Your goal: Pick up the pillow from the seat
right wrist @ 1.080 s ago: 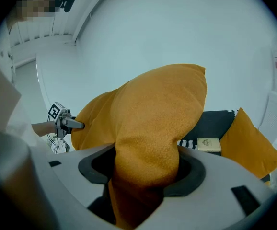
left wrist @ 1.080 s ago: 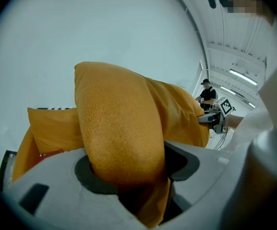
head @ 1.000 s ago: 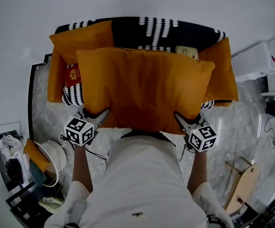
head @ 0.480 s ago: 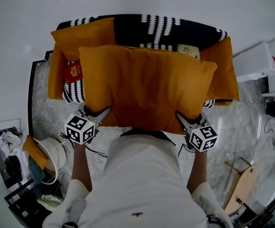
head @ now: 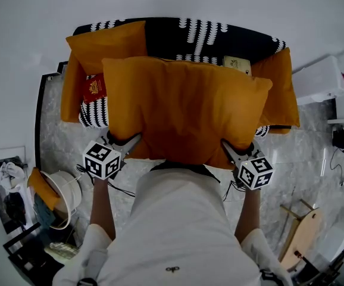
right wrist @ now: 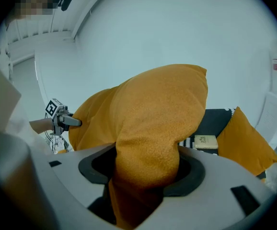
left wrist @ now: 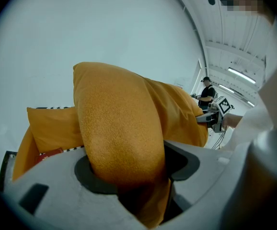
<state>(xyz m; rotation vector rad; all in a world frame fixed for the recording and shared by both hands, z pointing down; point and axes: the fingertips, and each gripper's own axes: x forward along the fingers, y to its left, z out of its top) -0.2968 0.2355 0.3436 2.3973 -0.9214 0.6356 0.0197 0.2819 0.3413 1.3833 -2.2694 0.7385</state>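
Head view, looking steeply down. A large orange fabric pillow (head: 184, 109) was held up in front of the person, its broad face spread across the middle of the frame and covering most of the black seat with a white woven pattern (head: 178, 37). The left gripper (head: 127, 140) gripped the pillow's near lower-left corner; the right gripper (head: 228, 149) gripped the near lower-right corner. Both grippers sat just ahead of the person's white shirt (head: 178, 225), well apart from each other, with the pillow's near edge stretched between them.

In the left gripper view, the jaws stood partly closed on a thick fold of the orange fabric, which filled the gap and bulged upward and away from the pads. The right gripper view showed the same: the jaws were clamped on a bunched corner, and the pillow rose above them against the pale wall, with the dark seat visible beyond and lower down.

A smaller orange cushion (head: 103, 43) lay at the seat's left end and another orange cushion (head: 279, 88) at its right end. A red booklet (head: 93, 89) lay on the seat beside the left cushion, and a flat beige box (head: 236, 63) lay near the right one. Grey marbled floor (head: 59, 118) surrounded the seat.
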